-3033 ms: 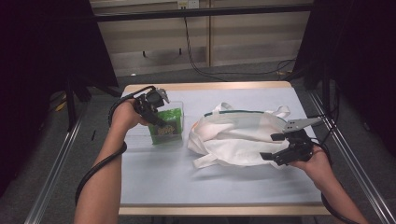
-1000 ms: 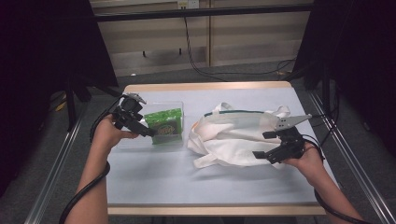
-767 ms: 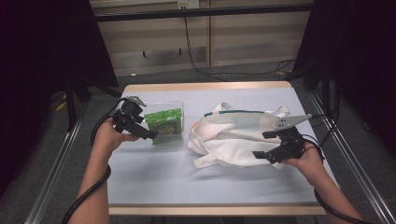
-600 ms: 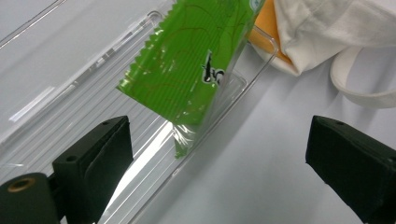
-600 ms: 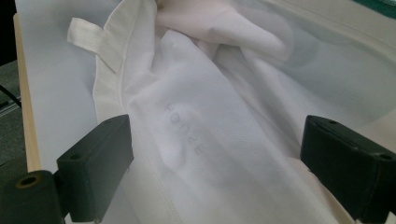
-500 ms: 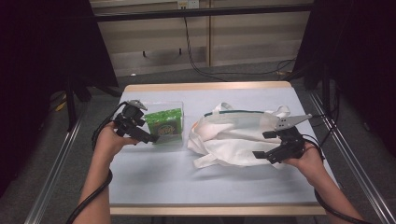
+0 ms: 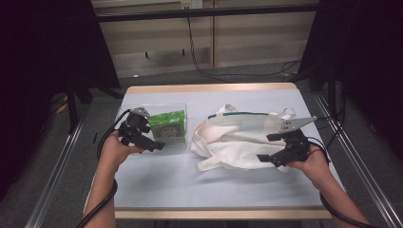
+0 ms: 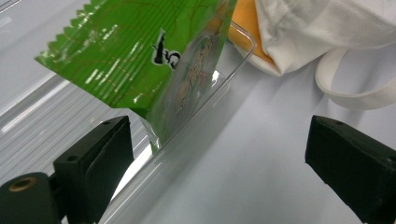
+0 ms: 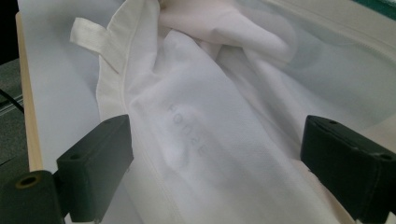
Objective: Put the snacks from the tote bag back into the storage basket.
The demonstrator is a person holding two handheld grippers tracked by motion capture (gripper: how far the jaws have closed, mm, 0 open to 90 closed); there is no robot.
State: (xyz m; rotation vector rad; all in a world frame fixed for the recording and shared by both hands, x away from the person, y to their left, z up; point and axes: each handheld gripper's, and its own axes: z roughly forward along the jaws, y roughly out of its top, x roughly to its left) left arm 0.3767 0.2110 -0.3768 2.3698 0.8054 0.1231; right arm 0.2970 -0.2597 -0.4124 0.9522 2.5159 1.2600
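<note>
Black script on the green snack packet (image 8: 154,56), too partial to read. Faint pale lettering on the white cloth bag (image 9: 187,128), reading roughly "HOMAE", uncertain.

The high view looks forward and down over the whole counter (image 7: 190,180). Each gripper view sits close and low; both share the white bag (image 7: 237,137) with it.

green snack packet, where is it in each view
High view: green snack packet left of centre, in the clear box.
Left gripper view: upper left, beyond the open jaws.
Right gripper view: not in it.
Shared landmark: the white cloth bag.
</note>
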